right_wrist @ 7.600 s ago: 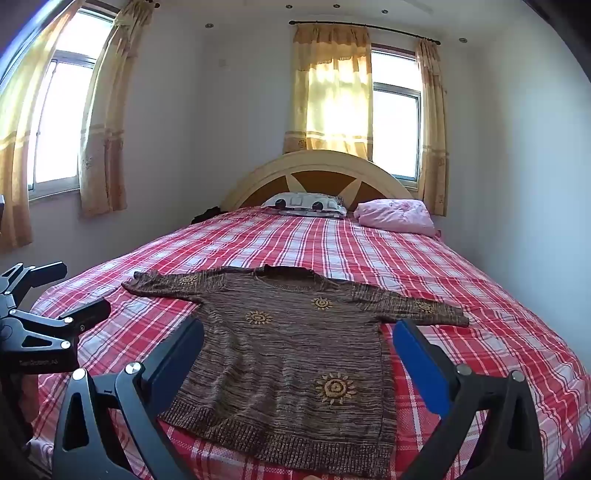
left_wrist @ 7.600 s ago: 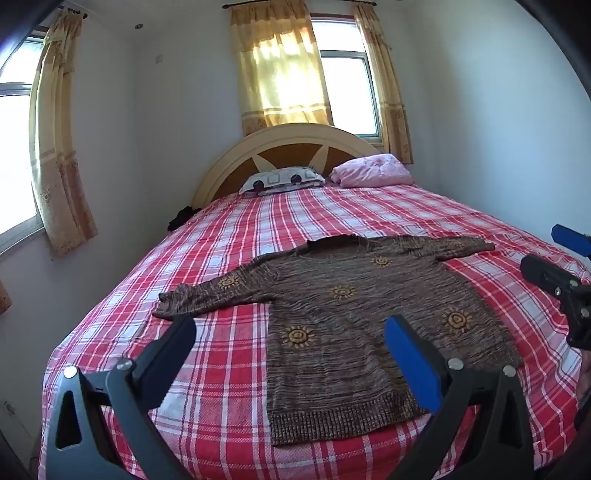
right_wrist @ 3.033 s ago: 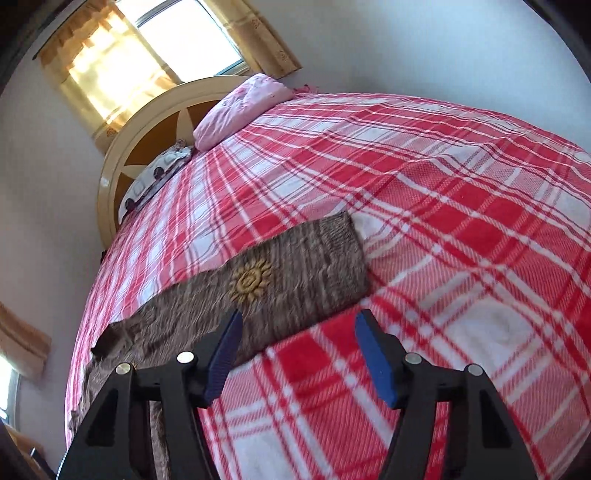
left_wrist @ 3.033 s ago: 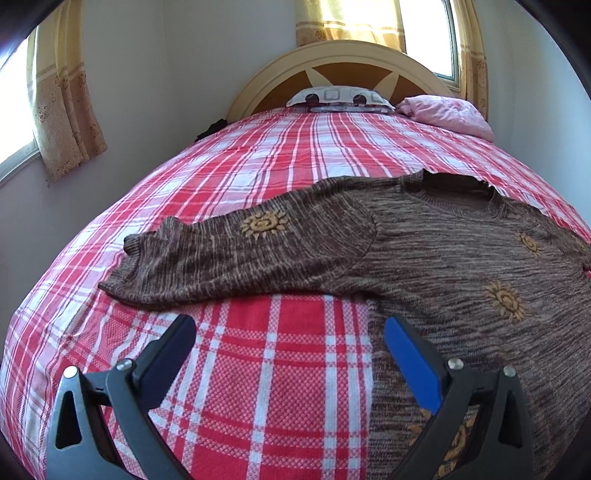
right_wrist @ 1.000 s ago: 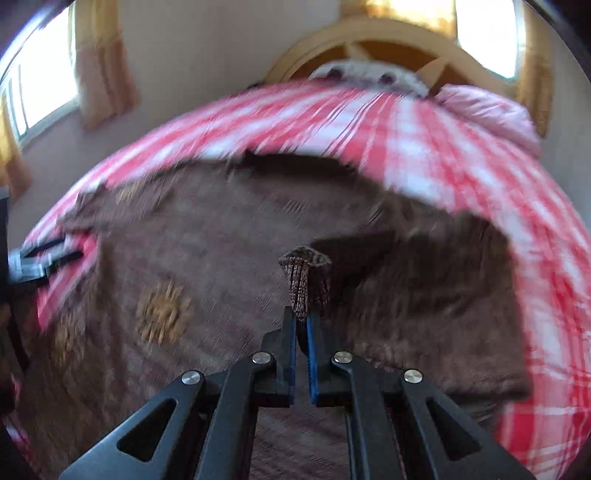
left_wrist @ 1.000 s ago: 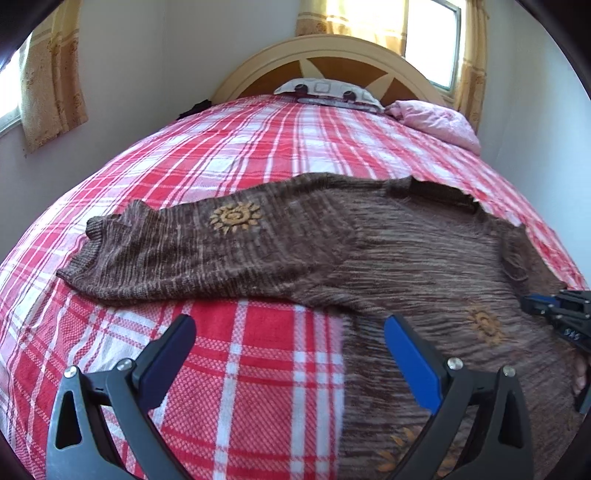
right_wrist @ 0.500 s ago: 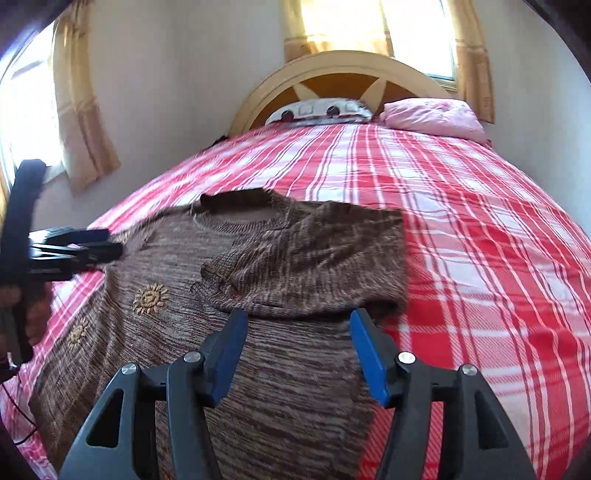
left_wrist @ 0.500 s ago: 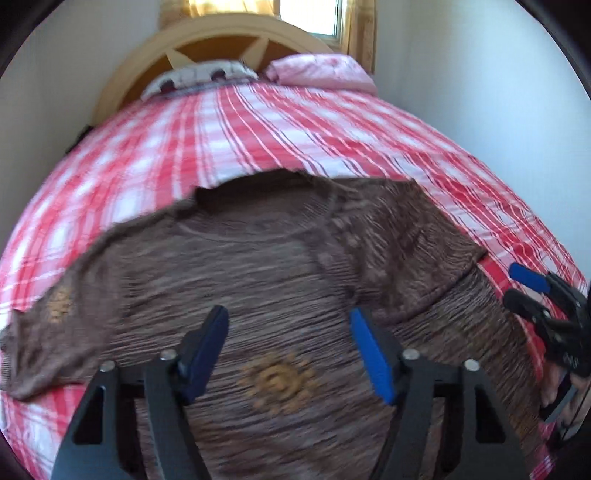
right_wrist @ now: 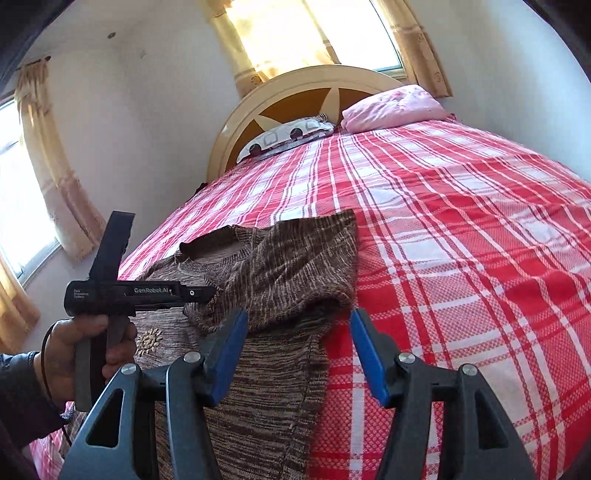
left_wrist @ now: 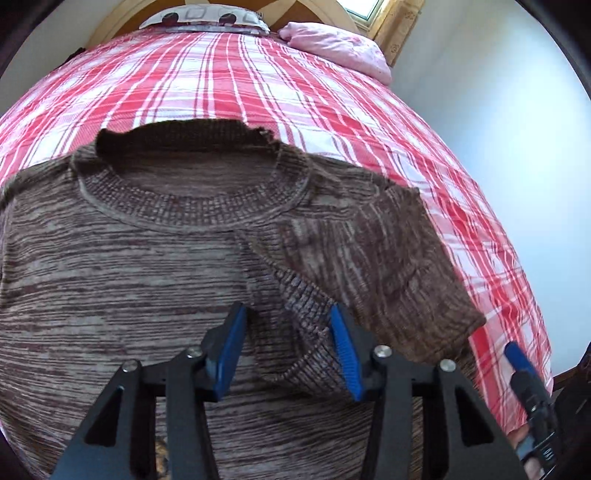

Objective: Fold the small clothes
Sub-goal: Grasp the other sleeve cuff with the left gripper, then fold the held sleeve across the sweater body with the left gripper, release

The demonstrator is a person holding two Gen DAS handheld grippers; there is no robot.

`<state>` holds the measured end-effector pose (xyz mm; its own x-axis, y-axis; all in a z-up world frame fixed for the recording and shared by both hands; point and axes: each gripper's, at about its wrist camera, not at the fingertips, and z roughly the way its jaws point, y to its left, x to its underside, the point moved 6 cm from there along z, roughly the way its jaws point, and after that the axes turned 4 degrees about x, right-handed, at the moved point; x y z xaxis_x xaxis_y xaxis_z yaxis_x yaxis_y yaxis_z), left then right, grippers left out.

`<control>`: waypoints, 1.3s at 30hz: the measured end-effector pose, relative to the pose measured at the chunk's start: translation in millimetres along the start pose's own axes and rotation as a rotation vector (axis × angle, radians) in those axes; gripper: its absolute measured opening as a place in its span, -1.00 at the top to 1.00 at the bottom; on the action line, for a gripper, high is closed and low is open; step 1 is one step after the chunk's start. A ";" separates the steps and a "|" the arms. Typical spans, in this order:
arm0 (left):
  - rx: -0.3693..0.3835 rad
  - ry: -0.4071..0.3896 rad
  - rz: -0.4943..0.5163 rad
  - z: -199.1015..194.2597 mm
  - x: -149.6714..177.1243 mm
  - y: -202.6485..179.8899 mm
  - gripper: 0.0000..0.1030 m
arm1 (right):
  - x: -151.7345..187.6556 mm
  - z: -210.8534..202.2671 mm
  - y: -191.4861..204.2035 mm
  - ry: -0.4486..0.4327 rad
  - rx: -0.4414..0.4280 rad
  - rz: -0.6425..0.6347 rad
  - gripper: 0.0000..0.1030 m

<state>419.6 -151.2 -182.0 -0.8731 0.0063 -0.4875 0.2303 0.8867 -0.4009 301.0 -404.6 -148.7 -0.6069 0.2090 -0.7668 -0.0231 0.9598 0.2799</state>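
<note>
A brown knitted sweater [left_wrist: 140, 280] lies flat on the red plaid bed [left_wrist: 229, 85]. Its right sleeve [left_wrist: 369, 254] is folded inward across the chest, the ribbed cuff [left_wrist: 306, 332] near the middle. My left gripper [left_wrist: 288, 347] is open, low over the sweater, its jaws on either side of the cuff. In the right wrist view the sweater [right_wrist: 280, 280] shows with the folded sleeve on top; my right gripper [right_wrist: 299, 350] is open and empty at the sleeve fold's edge. The left gripper [right_wrist: 199, 293] reaches to the cuff from the left.
A patterned pillow [right_wrist: 288, 138] and a pink pillow [right_wrist: 395, 107] lie against the wooden headboard [right_wrist: 295, 96]. Curtained windows [right_wrist: 306, 33] stand behind. A wall [left_wrist: 498, 129] runs close along the bed's right side. The right gripper's tip [left_wrist: 521, 363] shows at the bed's right edge.
The right gripper let go of the sleeve cuff after laying it across the chest and pulled back right. The left gripper swung from the left sleeve over to the folded cuff and narrowed its opening.
</note>
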 end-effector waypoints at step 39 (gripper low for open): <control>-0.079 -0.073 0.018 -20.9 -9.6 38.2 0.81 | 11.4 19.9 -4.4 0.063 0.069 -0.018 -0.16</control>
<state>427.8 -107.8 -176.4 -0.8347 -0.0092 -0.5507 0.2079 0.9206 -0.3305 309.9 -402.7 -170.2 -0.6554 0.1815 -0.7331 0.0191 0.9744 0.2242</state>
